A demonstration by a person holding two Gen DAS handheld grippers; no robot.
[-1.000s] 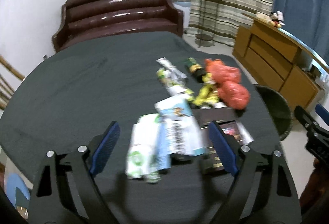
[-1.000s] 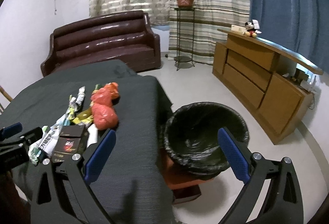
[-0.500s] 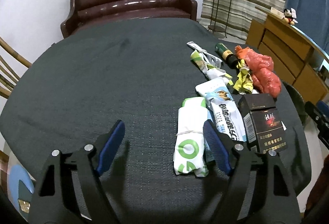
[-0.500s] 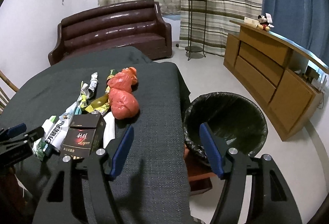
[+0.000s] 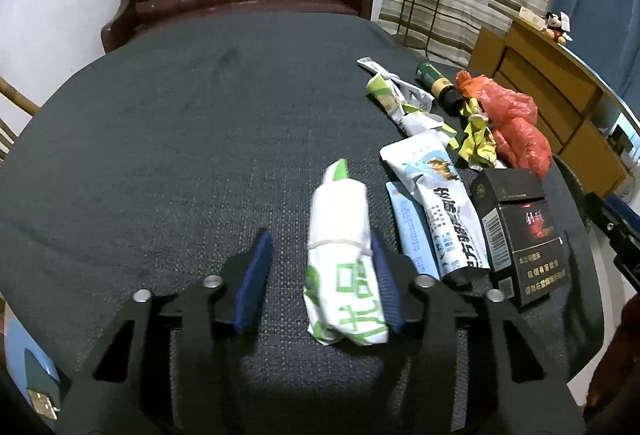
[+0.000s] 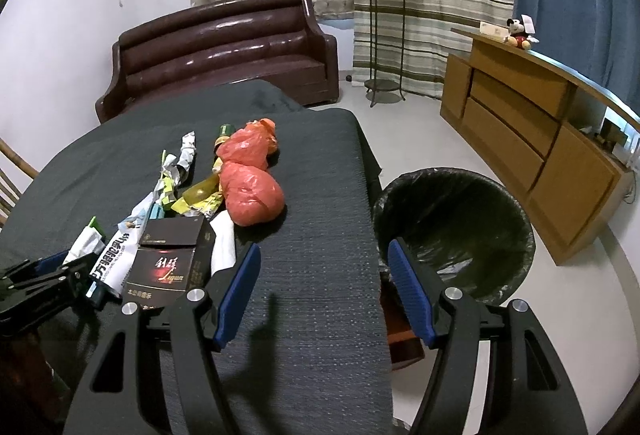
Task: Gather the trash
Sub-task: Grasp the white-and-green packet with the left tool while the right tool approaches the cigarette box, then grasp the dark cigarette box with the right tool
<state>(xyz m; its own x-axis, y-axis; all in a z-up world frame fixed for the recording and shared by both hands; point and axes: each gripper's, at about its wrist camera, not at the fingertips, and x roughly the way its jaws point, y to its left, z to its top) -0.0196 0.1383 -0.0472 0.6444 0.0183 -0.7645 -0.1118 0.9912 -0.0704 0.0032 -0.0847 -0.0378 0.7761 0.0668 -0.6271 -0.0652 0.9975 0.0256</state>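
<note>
Left gripper (image 5: 320,275), lower centre of frame, closes around the rolled white-and-green wrapper (image 5: 340,259), lengthwise between its jaws, right pad seemingly touching; the right gripper (image 6: 324,291) hangs half-open, empty.

Counter (image 5: 140,155) bare to the left; on the right, wrappers (image 5: 400,103), pouch (image 5: 440,203), black box (image 5: 520,231) and red bags (image 5: 516,127) crowd together; past the right edge the bin (image 6: 452,231) stands open-topped, floor around it free.
</note>
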